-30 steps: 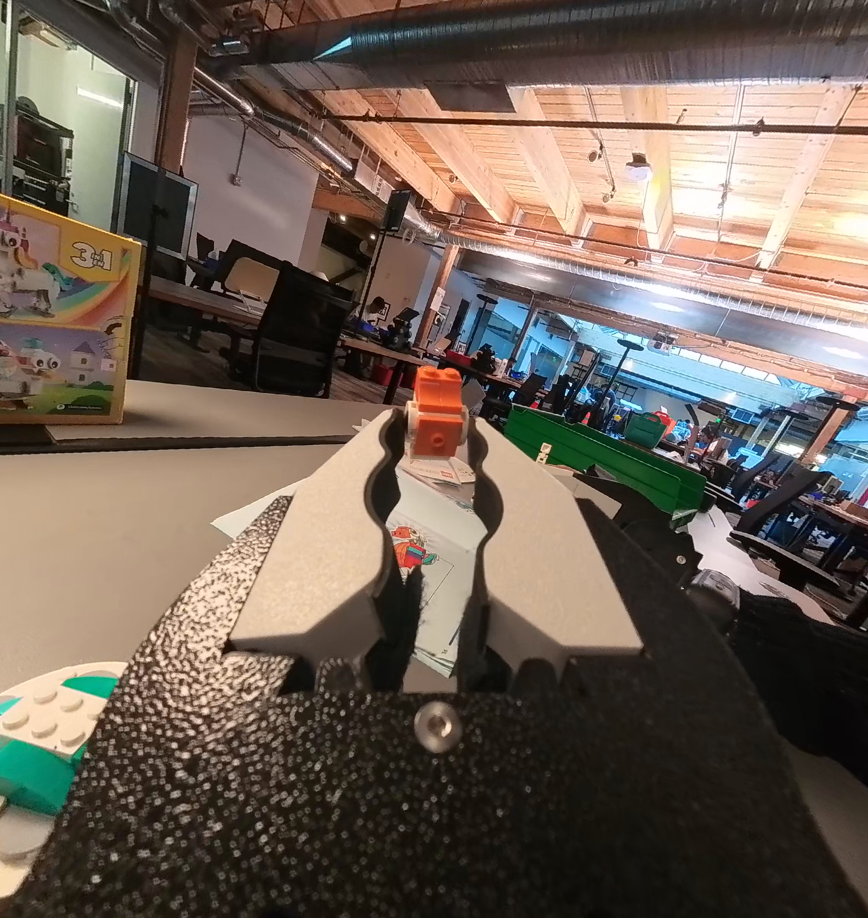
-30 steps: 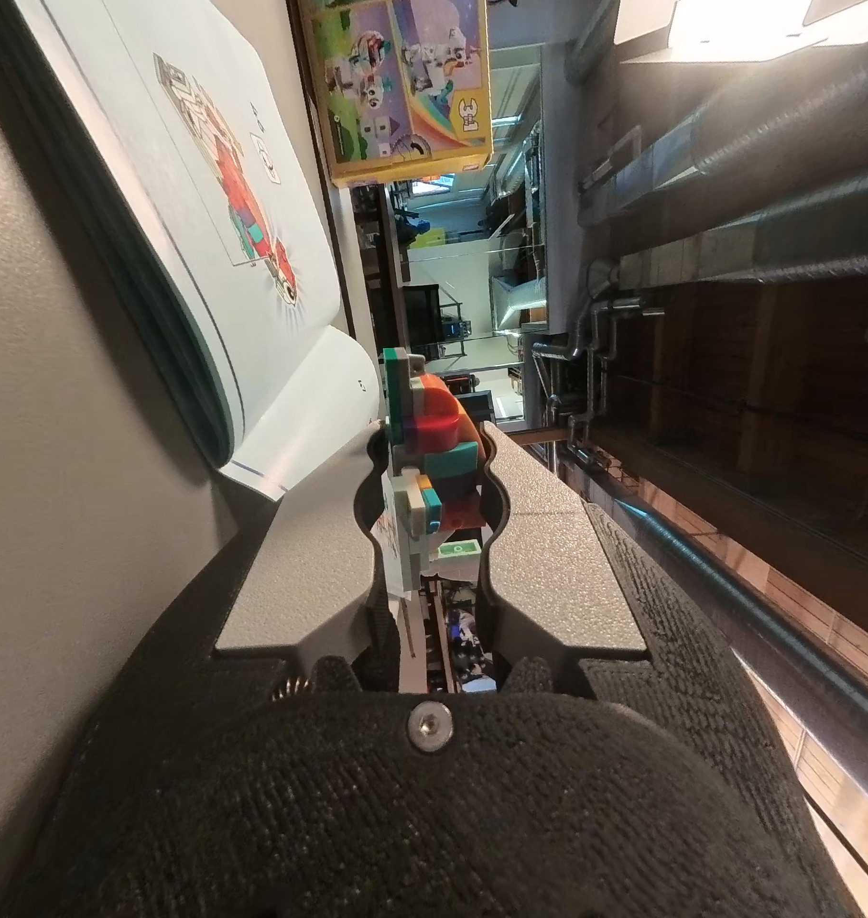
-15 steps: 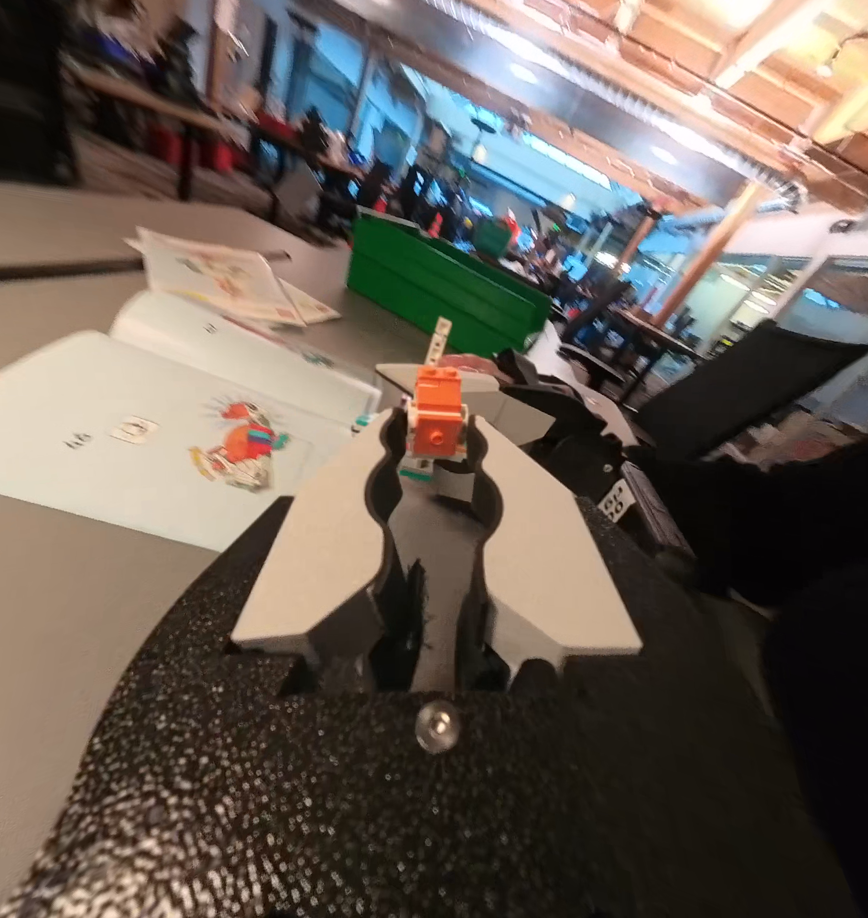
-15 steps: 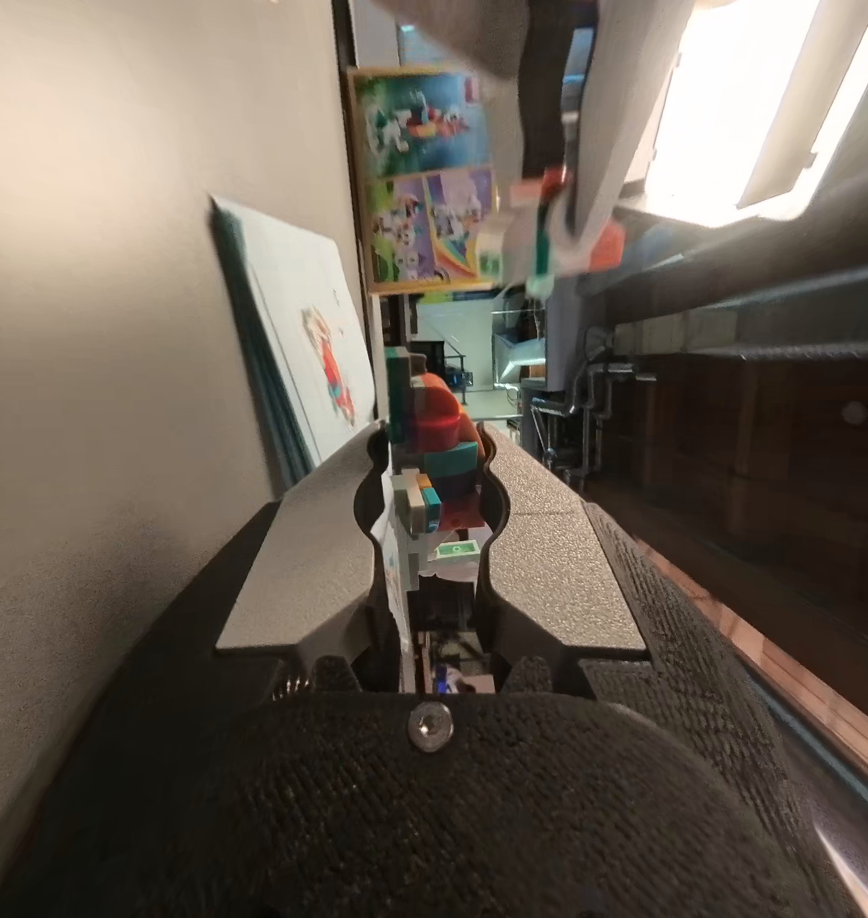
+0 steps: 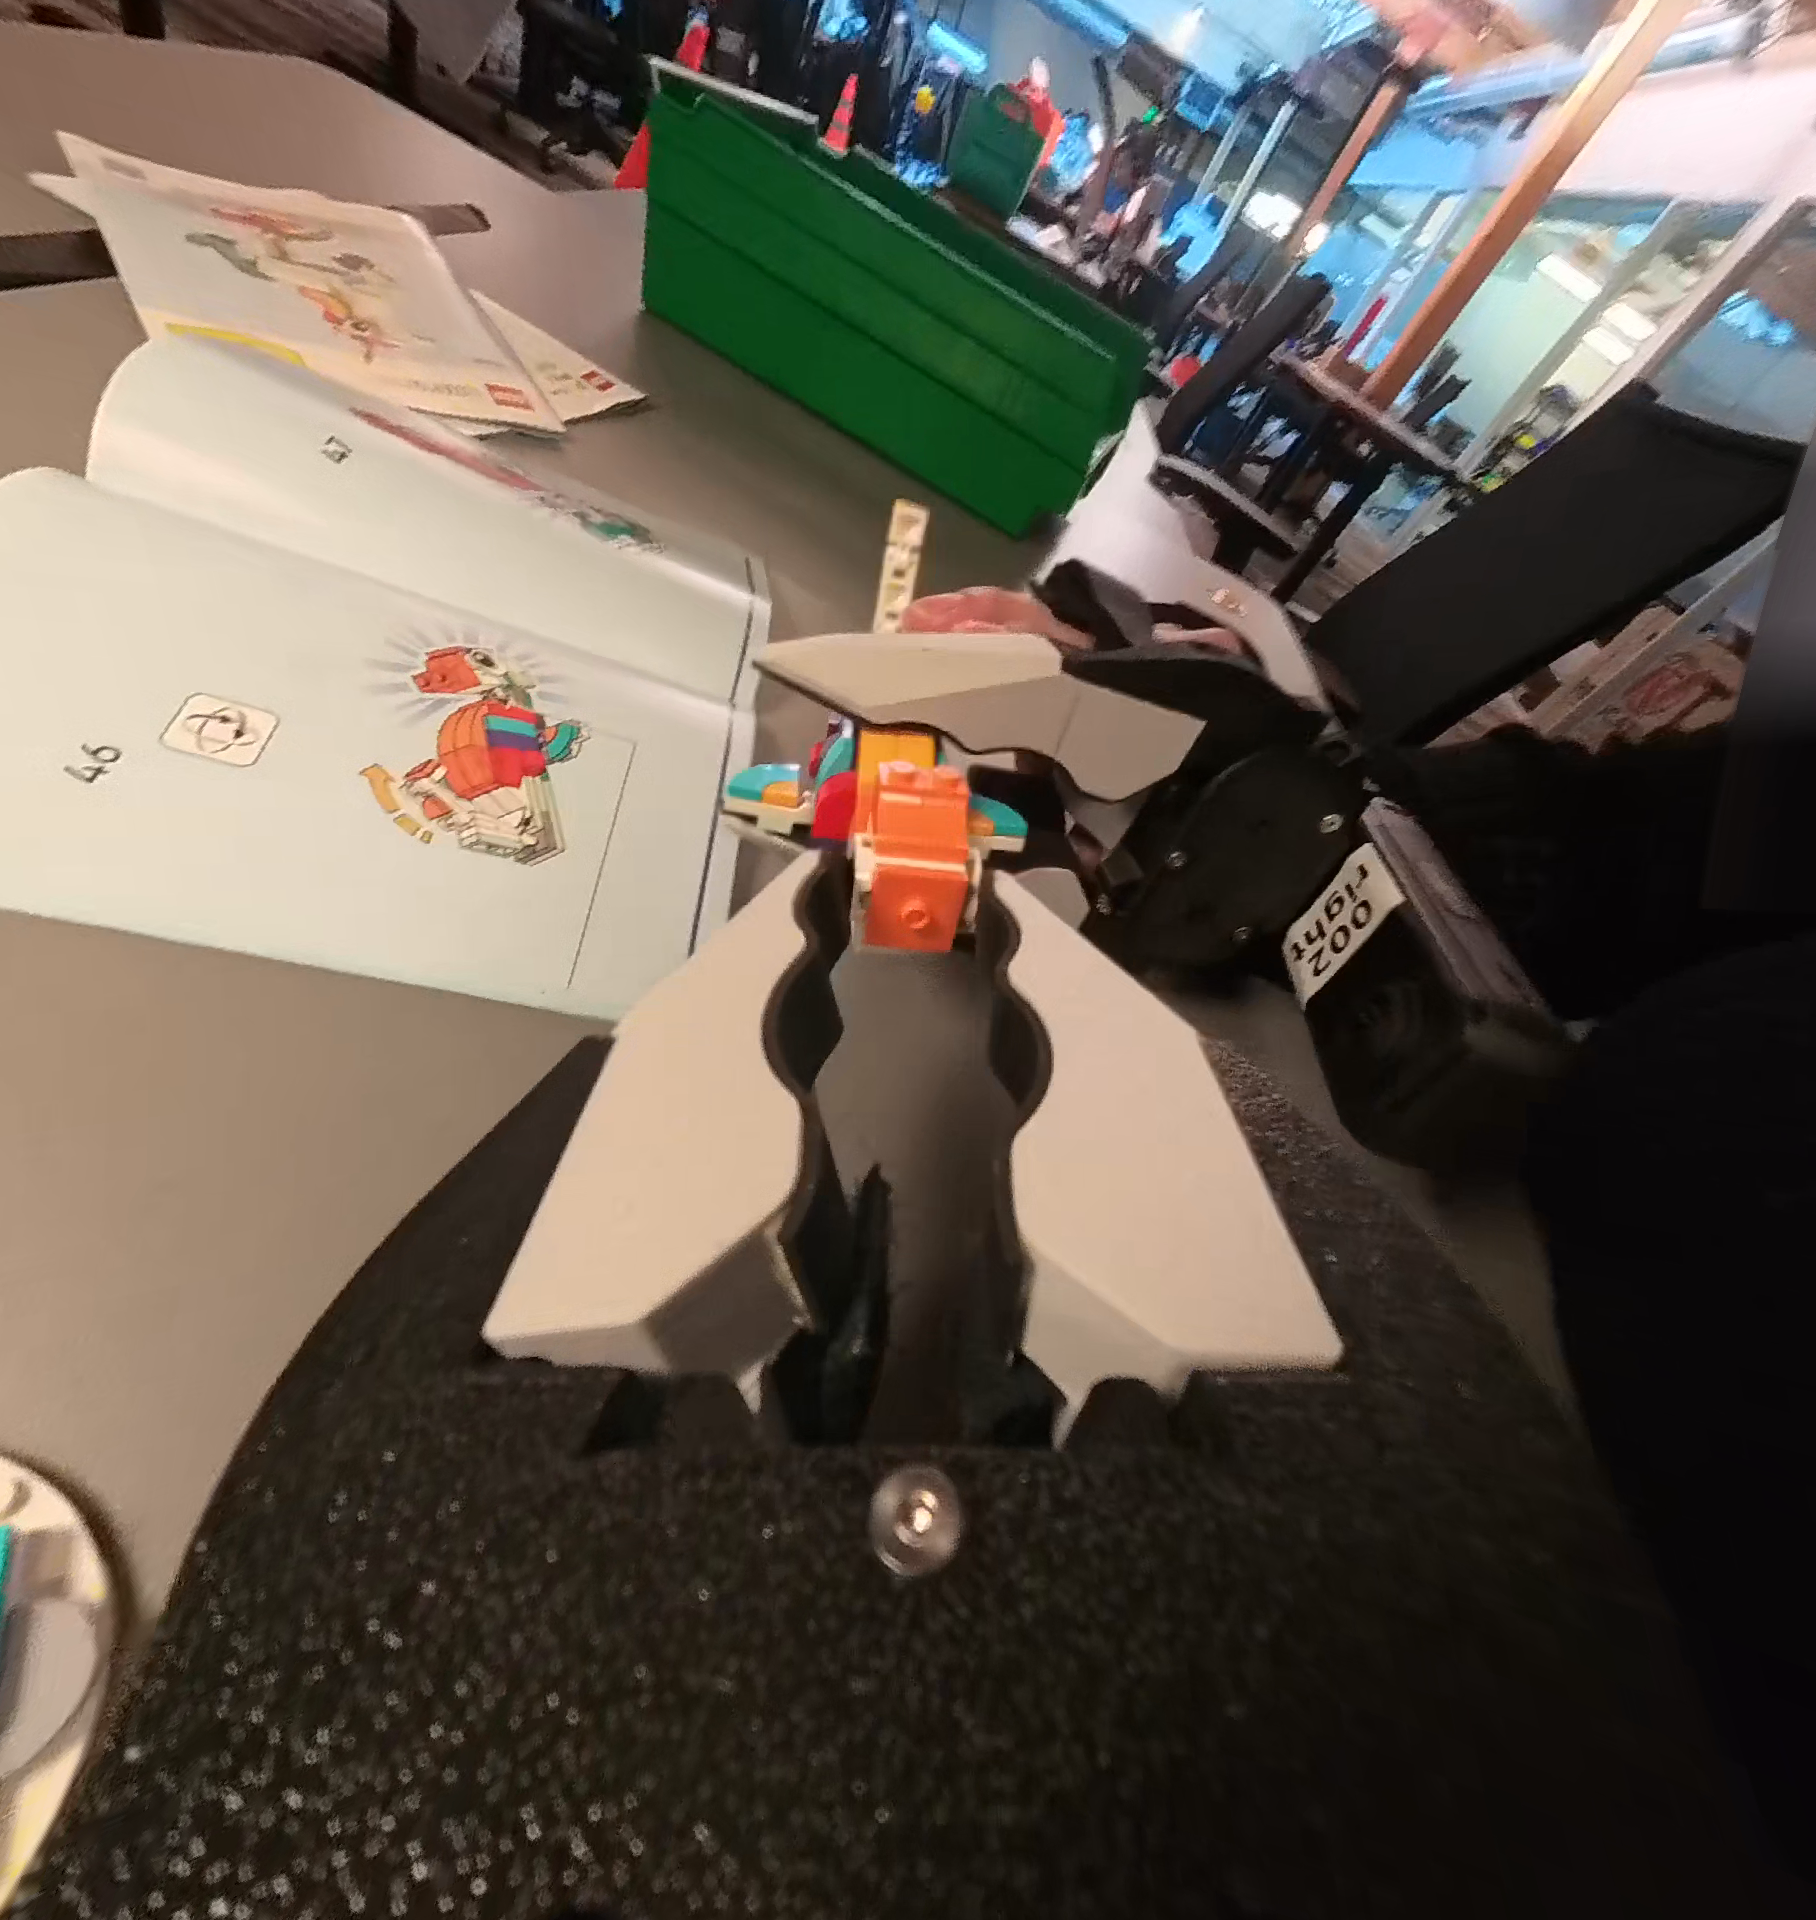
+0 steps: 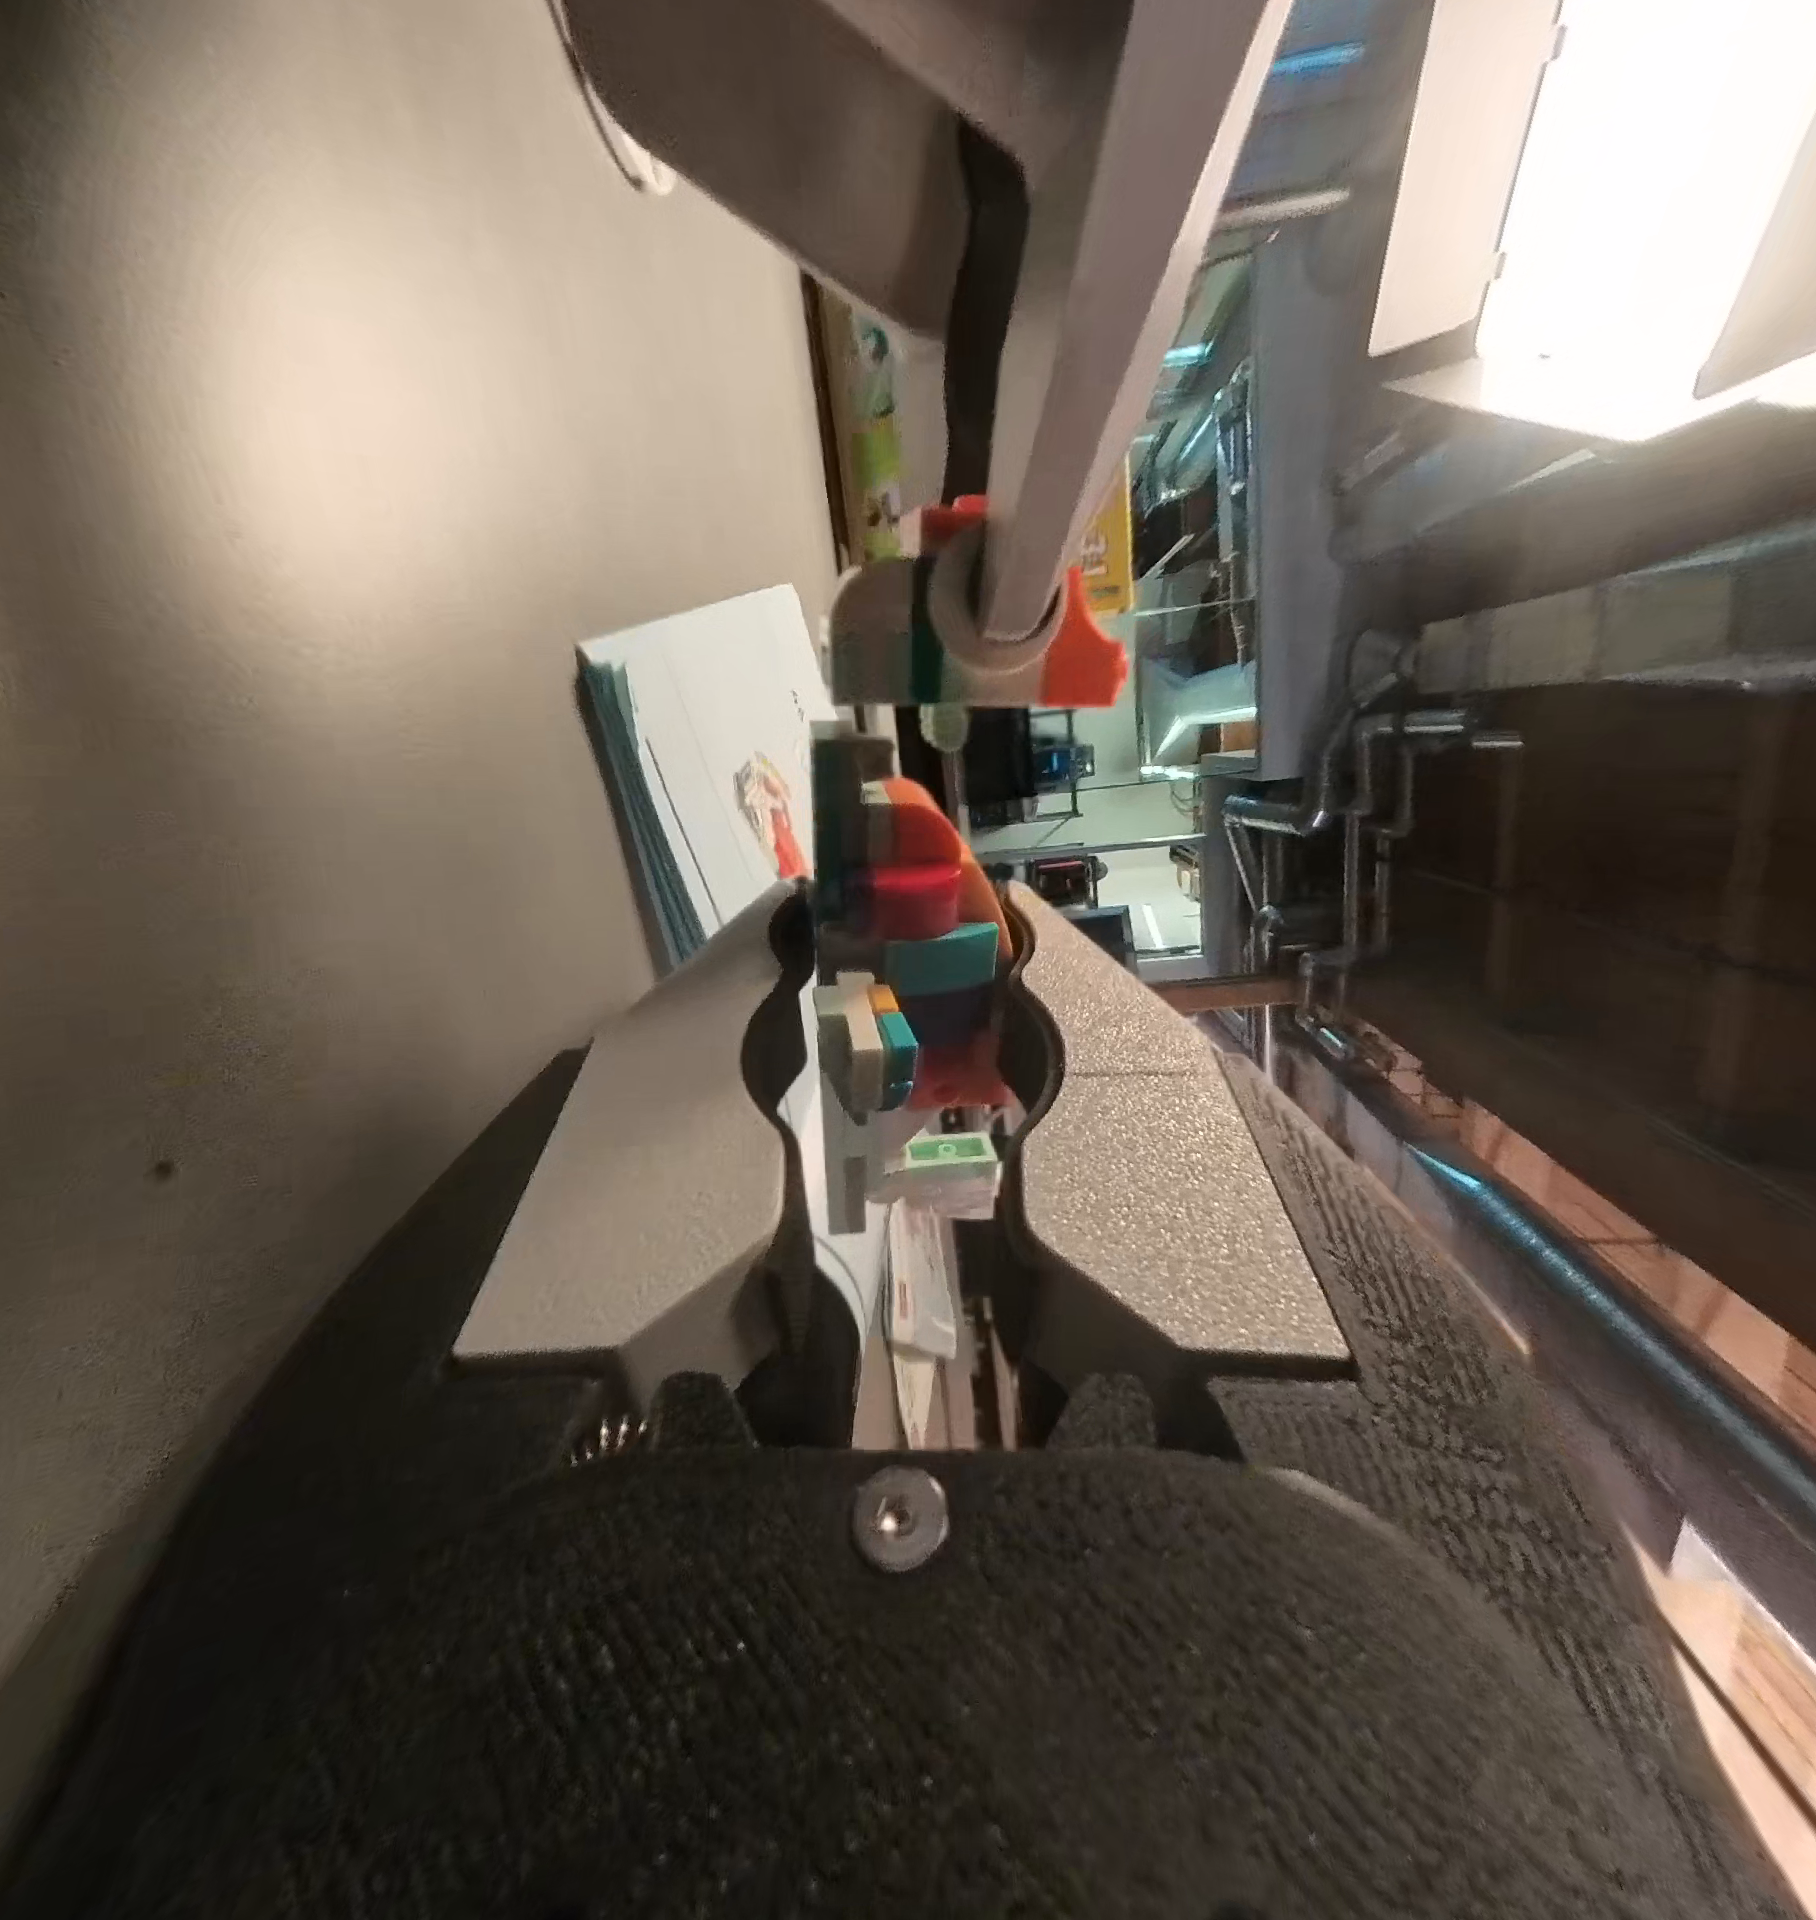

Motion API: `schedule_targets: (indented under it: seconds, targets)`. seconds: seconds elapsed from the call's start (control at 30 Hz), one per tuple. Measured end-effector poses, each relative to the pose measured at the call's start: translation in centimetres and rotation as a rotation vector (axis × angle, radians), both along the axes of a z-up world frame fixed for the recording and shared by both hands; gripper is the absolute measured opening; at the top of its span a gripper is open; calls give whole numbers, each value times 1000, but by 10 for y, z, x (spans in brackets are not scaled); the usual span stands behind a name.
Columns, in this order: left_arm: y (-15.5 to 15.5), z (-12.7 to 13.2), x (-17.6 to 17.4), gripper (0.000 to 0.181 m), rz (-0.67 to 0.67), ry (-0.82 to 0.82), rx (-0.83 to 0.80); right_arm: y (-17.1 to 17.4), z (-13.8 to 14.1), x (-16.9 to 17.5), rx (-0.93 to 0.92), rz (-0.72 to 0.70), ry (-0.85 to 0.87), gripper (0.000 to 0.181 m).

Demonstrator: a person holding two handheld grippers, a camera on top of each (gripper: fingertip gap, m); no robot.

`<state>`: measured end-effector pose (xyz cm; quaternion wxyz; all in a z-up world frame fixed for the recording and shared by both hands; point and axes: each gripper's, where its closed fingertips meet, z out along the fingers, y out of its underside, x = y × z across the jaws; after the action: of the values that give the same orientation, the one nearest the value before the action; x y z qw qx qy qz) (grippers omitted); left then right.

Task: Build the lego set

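Left tool (image 5: pixel 909 883), pinching the orange head piece (image 5: pixel 909 873), is now closing in just beside the multicoloured body (image 6: pixel 914 935) gripped by right tool (image 6: pixel 909 925) above the desk (image 5: pixel 208 1122); mating looks imminent.

orange head piece (image 5: pixel 909 883) now beside body assembly (image 5: pixel 842 800)

The left tool (image 5: pixel 909 883) covers the lower part of its orange piece (image 5: pixel 909 873). At 8 o'clock the picture edge cuts a white plate (image 5: pixel 21 1662), blurred. The colourful model (image 6: pixel 909 956) is partly hidden between the right tool's (image 6: pixel 909 935) fingers. The far rooms are blurred.
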<state>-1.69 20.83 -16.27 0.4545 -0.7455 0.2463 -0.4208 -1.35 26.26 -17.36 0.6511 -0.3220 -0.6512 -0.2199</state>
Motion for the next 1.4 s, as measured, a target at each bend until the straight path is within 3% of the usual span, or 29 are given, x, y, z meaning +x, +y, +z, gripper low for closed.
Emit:
schedule_targets:
  seconds: [0.13, 0.57, 1.03, 1.4]
  targets:
    - [-2, -7, -2, 22, 12, 82, 19, 0, 0, -2, 13, 7, 6, 32]
    - [-7, -6, 3, 22, -20, 95, 43, -5, 5, -4, 74, 12, 3, 31]
    - [6, -16, -5, 22, 135, 139, -18, 7, -8, -4, -28, -116, -24, 30]
    - [9, -11, -6, 22, 161, 97, -12, 4, -16, -7, -129, -116, -12, 30]
